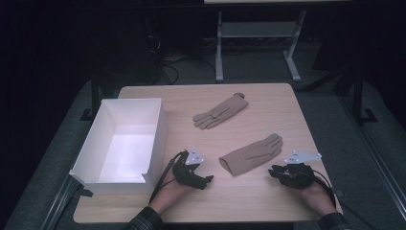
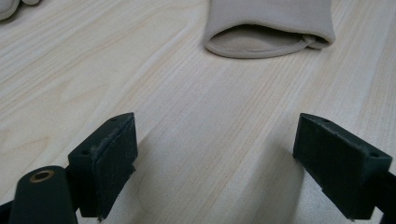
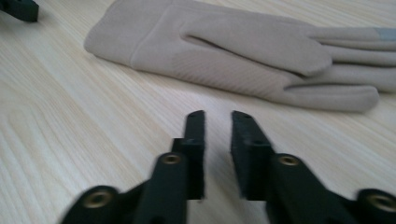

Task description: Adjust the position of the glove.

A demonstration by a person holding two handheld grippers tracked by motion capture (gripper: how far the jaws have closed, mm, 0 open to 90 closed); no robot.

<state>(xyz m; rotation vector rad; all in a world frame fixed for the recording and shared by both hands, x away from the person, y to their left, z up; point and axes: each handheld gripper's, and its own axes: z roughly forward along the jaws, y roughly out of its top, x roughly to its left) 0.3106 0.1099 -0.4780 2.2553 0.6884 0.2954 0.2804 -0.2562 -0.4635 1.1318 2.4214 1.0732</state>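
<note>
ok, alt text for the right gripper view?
A tan glove lies flat on the wooden table, just beyond the right gripper, whose black jaws stand nearly closed with a narrow gap and hold nothing.

Left gripper jaws spread wide; right gripper jaws nearly closed, empty.

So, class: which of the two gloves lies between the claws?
The near glove, its cuff towards the left claw. The far glove lies farther back, mid-table, away from both claws.
</note>
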